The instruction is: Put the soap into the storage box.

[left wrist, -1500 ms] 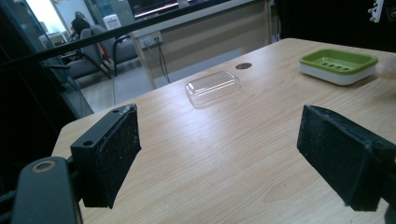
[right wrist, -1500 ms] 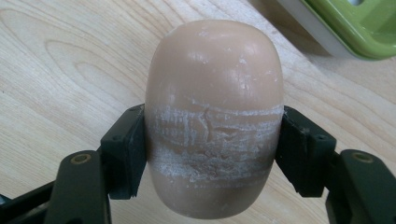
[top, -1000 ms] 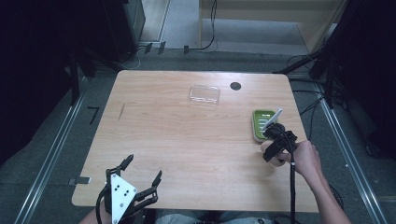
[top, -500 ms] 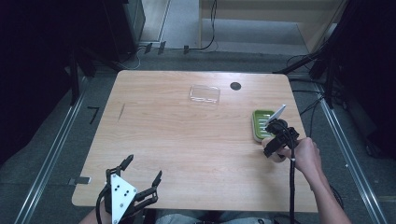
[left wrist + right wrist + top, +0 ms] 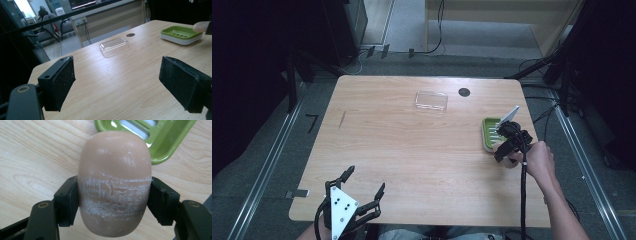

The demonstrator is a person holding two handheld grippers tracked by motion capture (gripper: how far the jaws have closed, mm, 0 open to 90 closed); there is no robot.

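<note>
While my right gripper [image 5: 113,202] clamps the soap bar [image 5: 114,182], it hangs just short of the green dish [image 5: 160,137]

Both pads press the bar's scuffed lower half, above bare table [image 5: 412,145]; dish at the table's right edge. My left gripper [image 5: 117,82] rests near the front edge, jaws wide apart, clear lid [image 5: 114,46] well ahead

Beige oval soap bar [image 5: 114,185], surface scuffed white across the middle, clamped at both sides, held above the wood beside the green slotted soap dish [image 5: 152,137]
</note>
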